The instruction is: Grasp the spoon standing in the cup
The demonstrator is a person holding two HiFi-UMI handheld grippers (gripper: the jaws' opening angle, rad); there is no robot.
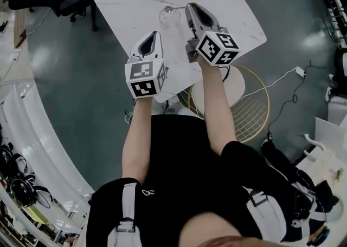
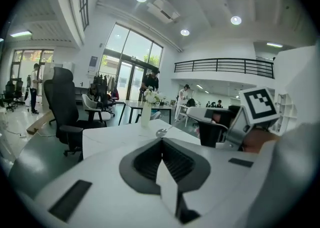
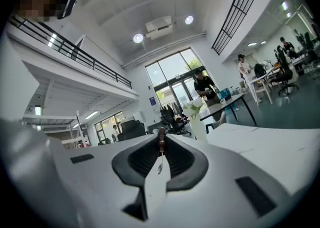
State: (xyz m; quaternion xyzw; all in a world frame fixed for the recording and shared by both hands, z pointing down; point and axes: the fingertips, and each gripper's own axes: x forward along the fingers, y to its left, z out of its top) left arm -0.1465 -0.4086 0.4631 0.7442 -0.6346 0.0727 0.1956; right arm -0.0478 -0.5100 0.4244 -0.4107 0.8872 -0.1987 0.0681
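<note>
Spoon [image 3: 160, 148] grasp, right side. The white table [image 1: 227, 7] bore the glass cup [image 1: 169, 16] near its middle, probably so that both arms could reach it. The right tongs [image 1: 190, 7] lay just beside the cup, jaws nearly together and pinching the spoon's thin stem, apparently ready to lift it; whether its bowl sat in the cup could not be told. The left tongs [image 1: 154, 36], jaws together and empty, hung nearer the table's edge.
</note>
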